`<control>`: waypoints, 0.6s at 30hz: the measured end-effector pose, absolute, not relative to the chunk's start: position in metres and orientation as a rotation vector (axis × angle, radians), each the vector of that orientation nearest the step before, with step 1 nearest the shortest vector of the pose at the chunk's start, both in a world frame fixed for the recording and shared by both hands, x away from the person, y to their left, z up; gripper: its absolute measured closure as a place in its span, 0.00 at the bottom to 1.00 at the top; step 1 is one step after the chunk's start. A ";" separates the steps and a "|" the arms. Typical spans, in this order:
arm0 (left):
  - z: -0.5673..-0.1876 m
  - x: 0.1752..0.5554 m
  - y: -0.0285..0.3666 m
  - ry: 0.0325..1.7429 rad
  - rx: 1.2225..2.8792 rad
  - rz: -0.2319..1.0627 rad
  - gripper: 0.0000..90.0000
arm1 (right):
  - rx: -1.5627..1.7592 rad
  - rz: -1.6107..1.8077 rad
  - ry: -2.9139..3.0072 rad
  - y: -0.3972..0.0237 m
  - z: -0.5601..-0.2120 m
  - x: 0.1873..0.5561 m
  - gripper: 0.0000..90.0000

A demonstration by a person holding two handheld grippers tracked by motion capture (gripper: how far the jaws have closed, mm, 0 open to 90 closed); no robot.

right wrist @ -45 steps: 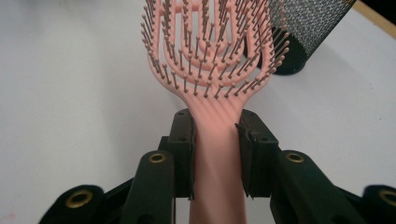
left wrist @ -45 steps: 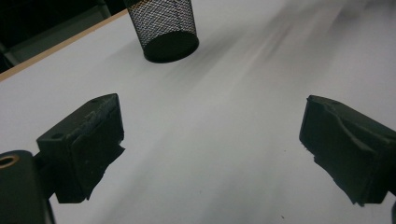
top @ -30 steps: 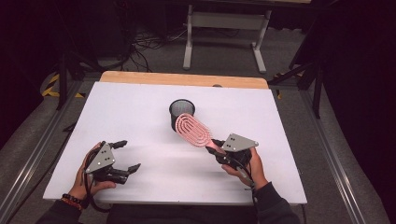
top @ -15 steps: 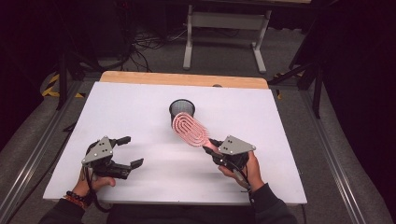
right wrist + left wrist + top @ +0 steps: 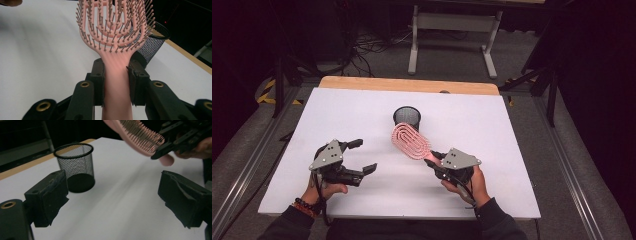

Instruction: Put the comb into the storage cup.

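Pink hairbrush (image 5: 411,141) is clamped by its handle in the right gripper (image 5: 435,161), its long axis slanting from that gripper up and left, head just near of the black mesh cup (image 5: 407,117) at mid-table. The left gripper (image 5: 361,156) hovers with jaws wide and empty, farther from the cup than the brush head is.

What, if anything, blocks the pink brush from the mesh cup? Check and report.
Nothing visible blocks it. The right claw grips the pink brush by its handle, its head raised just in front of the open mesh cup. The left claw stands open, off to the side.
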State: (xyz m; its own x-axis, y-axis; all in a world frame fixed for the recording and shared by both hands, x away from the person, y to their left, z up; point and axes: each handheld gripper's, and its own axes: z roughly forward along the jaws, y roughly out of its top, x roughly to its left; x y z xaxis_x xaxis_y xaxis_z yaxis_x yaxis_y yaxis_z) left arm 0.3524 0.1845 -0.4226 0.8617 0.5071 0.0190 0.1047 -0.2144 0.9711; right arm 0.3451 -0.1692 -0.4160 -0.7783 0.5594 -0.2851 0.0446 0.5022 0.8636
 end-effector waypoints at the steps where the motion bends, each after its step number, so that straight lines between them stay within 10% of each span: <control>1: -0.423 0.352 0.185 0.467 1.768 0.394 0.12 | 0.494 1.245 2.204 -0.169 -0.416 0.345 0.77; 18: -0.415 0.368 0.147 0.491 1.666 0.196 0.18 | 0.477 1.261 2.153 -0.156 -0.421 0.339 0.77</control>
